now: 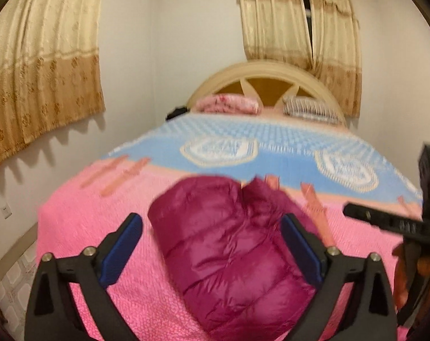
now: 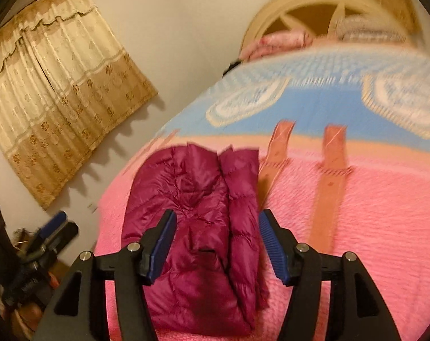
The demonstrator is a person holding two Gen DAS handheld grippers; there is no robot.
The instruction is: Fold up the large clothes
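a magenta puffer jacket is seen folded into a compact bundle on the pink part of a bedspread, near the foot of a bed. in the left wrist view the left gripper is held above the jacket with its jaws spread wide; nothing is clamped between the blue pads, and the bundle lies on the cover below and between them. at the right edge of that view part of the right gripper is seen, blurred, beside the jacket.

in the right wrist view the right gripper is likewise held over the jacket, its jaws parted and nothing gripped; the quilted fabric is seen through the gap, with a fold line running lengthwise down the bundle. the left gripper is caught at the lower left of this view, off the side of the bed, and a person's hand beneath it is only partly made out.

beyond the jacket the bedspread changes to a blue section with pale oval motifs, crossed at the border by orange strips. a pink pillow and a striped pillow are set against an arched cream headboard. gold patterned curtains are hung on the white walls to the left and behind the bed. both views are softened by motion blur.
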